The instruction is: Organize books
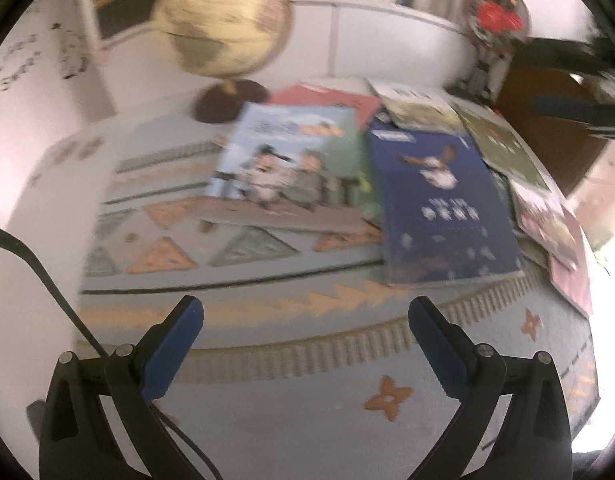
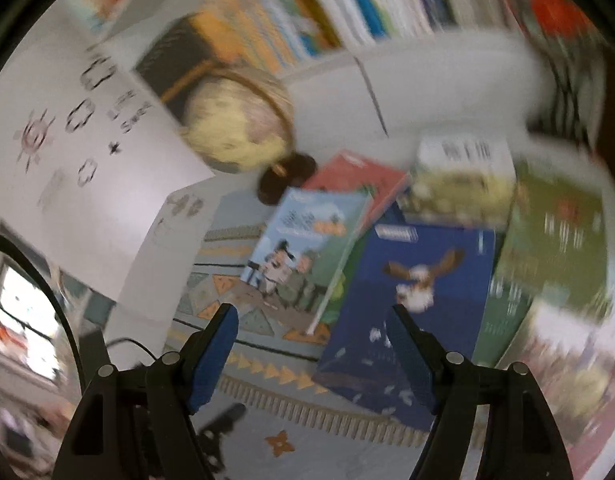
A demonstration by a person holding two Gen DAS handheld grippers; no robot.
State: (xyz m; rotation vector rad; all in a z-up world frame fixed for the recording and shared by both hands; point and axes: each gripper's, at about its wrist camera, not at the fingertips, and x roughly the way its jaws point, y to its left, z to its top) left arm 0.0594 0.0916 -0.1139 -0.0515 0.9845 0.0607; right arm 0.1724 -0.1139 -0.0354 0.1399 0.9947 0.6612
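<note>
Both the left claw (image 1: 306, 312) and right claw (image 2: 313, 320) gape empty; ahead, the blue book (image 1: 439, 200) and its neighbours lie scattered, nothing sorted yet.

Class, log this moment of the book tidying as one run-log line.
left tool: open, empty | right tool: open, empty | blue book: lying on rug

We find a home reading corner: a white bookshelf (image 2: 347, 8) packed with books, a globe (image 1: 223, 20), a patterned rug (image 1: 267, 360).
</note>
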